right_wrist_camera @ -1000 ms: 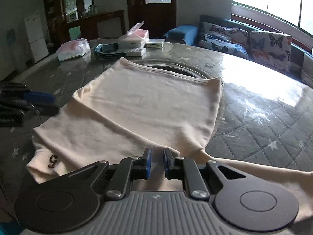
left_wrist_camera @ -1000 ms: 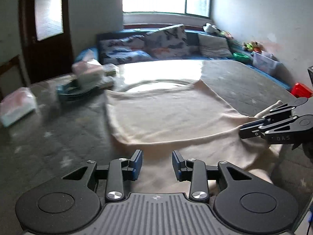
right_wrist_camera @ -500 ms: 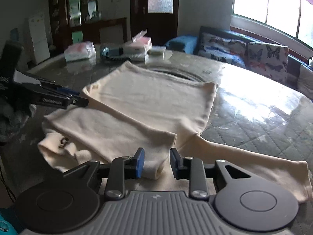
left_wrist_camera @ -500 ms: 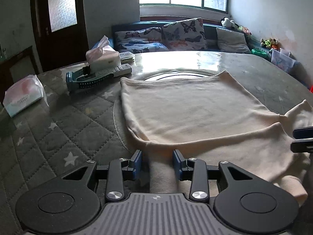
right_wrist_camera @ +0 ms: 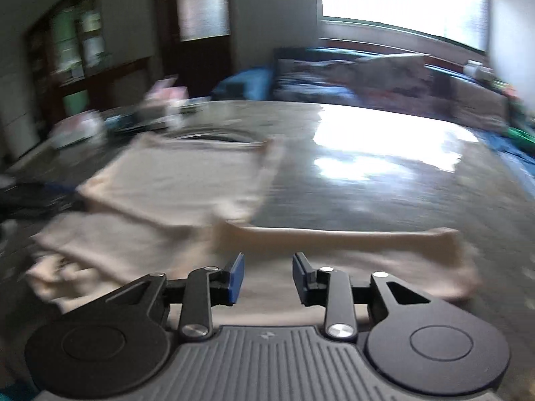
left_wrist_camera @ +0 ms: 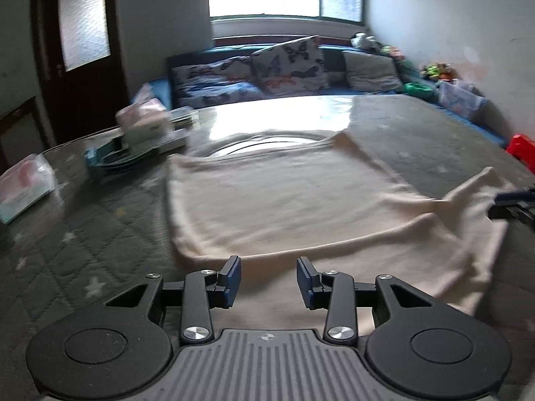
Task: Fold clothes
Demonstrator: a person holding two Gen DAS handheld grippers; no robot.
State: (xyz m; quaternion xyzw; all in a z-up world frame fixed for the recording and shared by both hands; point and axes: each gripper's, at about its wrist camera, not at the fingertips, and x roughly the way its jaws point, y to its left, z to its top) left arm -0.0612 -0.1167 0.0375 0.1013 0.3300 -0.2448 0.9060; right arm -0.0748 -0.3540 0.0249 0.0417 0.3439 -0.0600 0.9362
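Observation:
A cream long-sleeved garment (left_wrist_camera: 294, 207) lies flat on the quilted grey table cover (left_wrist_camera: 67, 260), its near part folded over the body. My left gripper (left_wrist_camera: 268, 279) hovers open over the garment's near edge, nothing between its blue pads. In the right wrist view the same garment (right_wrist_camera: 174, 187) is blurred, and one sleeve (right_wrist_camera: 337, 235) stretches out to the right across the table. My right gripper (right_wrist_camera: 267, 275) is open just above the cloth near that sleeve. The right gripper's tip (left_wrist_camera: 515, 204) shows at the right edge of the left wrist view.
Tissue packs (left_wrist_camera: 25, 187) and a tissue box (left_wrist_camera: 143, 122) sit on the table's far left beside a teal object (left_wrist_camera: 117, 160). A sofa with butterfly cushions (left_wrist_camera: 287, 67) runs behind the table. A red box (left_wrist_camera: 521, 147) stands at the right.
Both grippers' jaws have opened wider. The right gripper let go of the folded cloth and swung right toward the outstretched sleeve; the left camera shifted a little, and both views are motion-blurred.

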